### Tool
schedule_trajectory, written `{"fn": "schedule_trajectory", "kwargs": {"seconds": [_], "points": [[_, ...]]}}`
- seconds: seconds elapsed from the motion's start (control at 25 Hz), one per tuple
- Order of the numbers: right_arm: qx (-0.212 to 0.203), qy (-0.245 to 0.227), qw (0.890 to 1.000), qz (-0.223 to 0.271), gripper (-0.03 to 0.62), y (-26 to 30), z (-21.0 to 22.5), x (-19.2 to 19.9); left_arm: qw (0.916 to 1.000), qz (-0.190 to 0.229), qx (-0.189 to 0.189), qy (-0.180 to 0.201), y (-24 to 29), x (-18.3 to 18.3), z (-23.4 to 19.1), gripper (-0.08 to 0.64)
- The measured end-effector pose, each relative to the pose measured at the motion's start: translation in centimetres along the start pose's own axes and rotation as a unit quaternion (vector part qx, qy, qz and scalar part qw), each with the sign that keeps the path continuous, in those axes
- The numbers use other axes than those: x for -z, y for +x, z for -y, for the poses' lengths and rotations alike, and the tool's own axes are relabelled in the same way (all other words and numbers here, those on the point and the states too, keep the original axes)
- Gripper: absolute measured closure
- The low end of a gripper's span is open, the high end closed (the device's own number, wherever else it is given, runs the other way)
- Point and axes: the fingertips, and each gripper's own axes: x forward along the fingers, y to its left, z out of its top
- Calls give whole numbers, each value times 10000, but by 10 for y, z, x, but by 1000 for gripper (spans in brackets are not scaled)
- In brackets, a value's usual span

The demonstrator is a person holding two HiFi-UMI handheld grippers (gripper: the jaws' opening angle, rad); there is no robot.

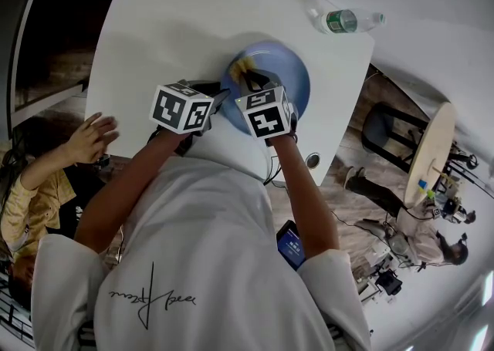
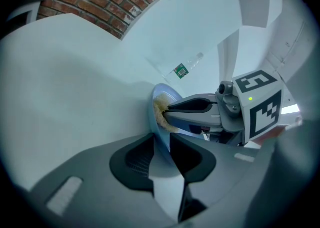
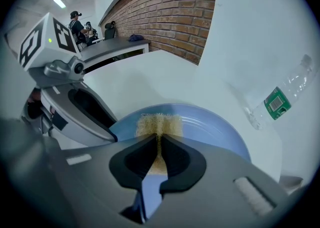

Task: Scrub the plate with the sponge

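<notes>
A blue plate [image 1: 287, 72] lies on the white table [image 1: 177, 25]. My left gripper [image 1: 221, 99] comes in from the plate's near left, and its jaws are shut on the plate's rim [image 2: 159, 122], seen edge-on in the left gripper view. My right gripper [image 1: 255, 79] points steeply down over the plate, shut on a yellow sponge [image 3: 159, 124]. The sponge presses on the plate's inner face [image 3: 215, 127] near its left rim. In the left gripper view, the right gripper [image 2: 167, 111] holds the sponge [image 2: 160, 107] against the plate. The left gripper [image 3: 75, 111] shows beside the plate.
A clear water bottle [image 1: 347, 20] with a green label lies on the table beyond the plate, to its right. A person's hand [image 1: 91, 137] rests at the table's left edge. A stool [image 1: 386, 129] and a second round table [image 1: 432, 149] stand to the right.
</notes>
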Motion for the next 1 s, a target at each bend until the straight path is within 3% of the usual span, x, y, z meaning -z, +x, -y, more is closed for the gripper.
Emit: {"fn": "schedule_trajectory", "kwargs": {"seconds": [0.6,1.0], "points": [[-499,259,9984,-15,560,-5,-23,17,10000,18,8,-48,2,-2,-2,451],[-578,309,9978,-69,560,-9,-30,25,10000,23,19,-53,3,-3,-2,451]]}}
